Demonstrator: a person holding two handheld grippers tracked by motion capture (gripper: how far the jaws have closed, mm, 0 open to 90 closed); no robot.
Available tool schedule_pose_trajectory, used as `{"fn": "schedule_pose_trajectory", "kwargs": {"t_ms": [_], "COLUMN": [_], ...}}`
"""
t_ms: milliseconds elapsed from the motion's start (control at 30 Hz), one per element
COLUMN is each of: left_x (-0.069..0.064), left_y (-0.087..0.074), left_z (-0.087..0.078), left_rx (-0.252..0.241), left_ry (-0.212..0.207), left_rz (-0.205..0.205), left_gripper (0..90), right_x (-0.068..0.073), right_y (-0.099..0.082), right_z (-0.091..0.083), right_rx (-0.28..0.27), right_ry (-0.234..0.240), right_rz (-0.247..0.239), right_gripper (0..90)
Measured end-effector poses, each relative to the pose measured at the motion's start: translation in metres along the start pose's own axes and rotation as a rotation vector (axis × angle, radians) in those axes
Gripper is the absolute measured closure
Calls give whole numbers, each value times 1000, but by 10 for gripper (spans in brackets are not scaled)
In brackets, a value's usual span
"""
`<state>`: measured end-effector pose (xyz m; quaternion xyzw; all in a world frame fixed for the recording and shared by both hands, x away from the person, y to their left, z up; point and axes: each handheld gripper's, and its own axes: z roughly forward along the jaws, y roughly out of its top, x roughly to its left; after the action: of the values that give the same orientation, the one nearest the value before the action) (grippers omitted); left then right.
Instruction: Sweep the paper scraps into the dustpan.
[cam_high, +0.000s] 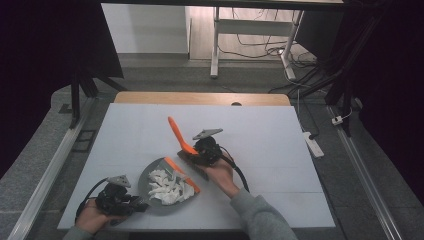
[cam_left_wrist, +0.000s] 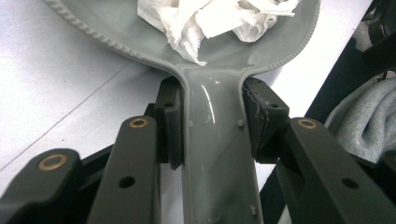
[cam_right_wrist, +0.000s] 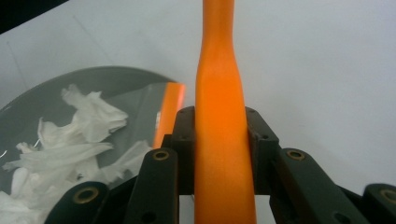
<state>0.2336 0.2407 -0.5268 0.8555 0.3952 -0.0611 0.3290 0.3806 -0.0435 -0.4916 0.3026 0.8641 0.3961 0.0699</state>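
We see a white table (cam_high: 260, 135) with a grey dustpan (cam_high: 155, 192) near its front edge, scraps of white paper (cam_high: 167, 187) heaped in its bowl. Our left gripper (cam_left_wrist: 212, 121) is clamped on the pan's handle (cam_left_wrist: 217, 154), stiff, glossy plastic that looks slippery, so a hold close to the bowl seems steadiest. Our right gripper (cam_right_wrist: 219, 149) is closed around the orange brush handle (cam_right_wrist: 219, 93), rigid and probably light. The paper looks featherlight and easily scattered.
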Motion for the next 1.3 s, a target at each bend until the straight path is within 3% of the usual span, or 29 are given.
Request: {"fn": "schedule_pose_trajectory", "kwargs": {"t_ms": [167,267,367,467,567,800,1067,1300], "left_x": [0,0,0,0,1,1,1,0], "left_y": [0,0,0,-1,-1,-1,-1,-1], "left_z": [0,0,0,0,-1,-2,-2,-3], "left_rx": [-1,-3,-6,-12,-19,-28,-30,-41], "left_ry": [1,1,0,-3,-5,-9,-6,-4], "left_rz": [1,0,0,-5,-4,-2,-2,5], "left_gripper": [617,617,617,617,617,617,617,617], "right_x": [22,35,43,48,43,21,18,3], "right_y": [3,5,8,11,14,15,14,9], "right_z": [12,12,8,1,-9,-25,-36,-48], "right_rx": [24,10,-12,-43,-78,-113,-127,-141], "right_ry": [35,68,152,146,118,71,73,45], "right_rz": [-33,-45,-18,-47,-53,-5,-11,13], "right_gripper": [697,697,697,696,696,696,697,696]}}
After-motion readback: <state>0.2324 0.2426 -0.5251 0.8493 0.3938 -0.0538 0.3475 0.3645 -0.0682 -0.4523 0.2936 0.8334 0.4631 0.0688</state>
